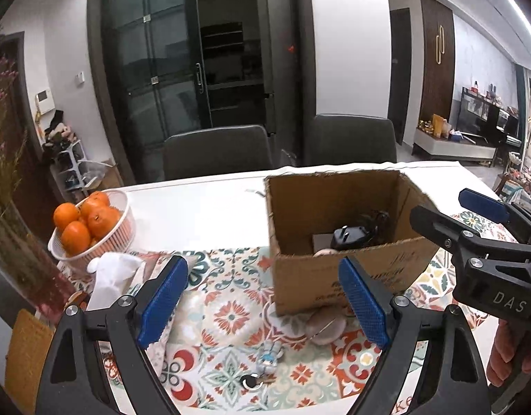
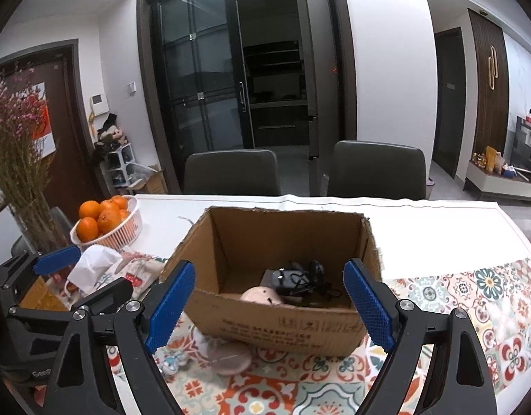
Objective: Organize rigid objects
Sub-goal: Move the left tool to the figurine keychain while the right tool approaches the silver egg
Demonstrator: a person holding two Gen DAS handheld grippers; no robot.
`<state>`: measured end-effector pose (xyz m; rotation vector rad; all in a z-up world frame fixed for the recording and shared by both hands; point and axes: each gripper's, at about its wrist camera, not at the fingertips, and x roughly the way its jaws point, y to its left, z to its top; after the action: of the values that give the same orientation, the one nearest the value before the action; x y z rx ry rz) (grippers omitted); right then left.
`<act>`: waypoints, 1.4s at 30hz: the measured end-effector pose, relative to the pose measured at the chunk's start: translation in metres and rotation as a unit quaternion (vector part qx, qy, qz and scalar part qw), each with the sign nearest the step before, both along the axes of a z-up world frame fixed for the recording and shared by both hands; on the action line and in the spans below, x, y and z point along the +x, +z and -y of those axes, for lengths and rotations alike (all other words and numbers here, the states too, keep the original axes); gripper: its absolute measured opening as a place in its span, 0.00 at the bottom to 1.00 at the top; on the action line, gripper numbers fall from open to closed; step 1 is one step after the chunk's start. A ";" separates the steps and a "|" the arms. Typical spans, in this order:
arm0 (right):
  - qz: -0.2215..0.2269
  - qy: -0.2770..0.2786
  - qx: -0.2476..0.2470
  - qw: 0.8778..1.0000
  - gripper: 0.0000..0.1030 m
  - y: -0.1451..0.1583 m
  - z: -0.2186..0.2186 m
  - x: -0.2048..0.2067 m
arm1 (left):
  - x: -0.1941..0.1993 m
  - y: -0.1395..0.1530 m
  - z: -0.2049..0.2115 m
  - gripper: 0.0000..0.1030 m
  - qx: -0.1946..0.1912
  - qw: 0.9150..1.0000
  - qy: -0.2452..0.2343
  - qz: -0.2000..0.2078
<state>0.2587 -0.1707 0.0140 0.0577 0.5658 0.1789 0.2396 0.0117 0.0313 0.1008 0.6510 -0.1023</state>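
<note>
Cardboard box (image 2: 282, 325) sits square-walled; left gripper (image 1: 265, 301) and right gripper (image 2: 270, 306) gape empty.

one box (image 2: 282, 325), two chairs (image 2: 230, 171), five oranges (image 1: 99, 219)

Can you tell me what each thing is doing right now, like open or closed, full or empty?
left hand-held gripper: open, holding nothing
right hand-held gripper: open, holding nothing
cardboard box: open on top, partly filled
black charger: inside the box
pink round thing: on the cloth, outside the box
keys with toy charm: on the cloth, outside the box
basket: full of oranges
glass door: closed
</note>
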 end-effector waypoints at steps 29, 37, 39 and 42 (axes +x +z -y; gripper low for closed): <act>-0.060 0.041 -0.026 0.997 0.86 -0.078 -0.037 -0.025 | -0.033 -0.086 -0.027 0.85 0.004 0.996 0.000 -0.086; -0.083 0.056 -0.040 0.994 0.86 -0.103 -0.046 -0.020 | -0.026 -0.110 -0.029 0.80 0.002 0.993 -0.009 -0.116; -0.091 0.058 -0.041 0.993 0.86 -0.109 -0.047 -0.018 | -0.024 -0.114 -0.028 0.80 0.001 0.993 -0.013 -0.119; -0.102 0.063 -0.042 0.992 0.86 -0.118 -0.049 -0.013 | -0.020 -0.120 -0.027 0.80 0.002 0.992 -0.020 -0.125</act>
<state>0.2455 -0.1215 -0.1039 -0.0419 0.7808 0.2737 0.2194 0.0384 -0.0889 0.1055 0.8998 -0.1538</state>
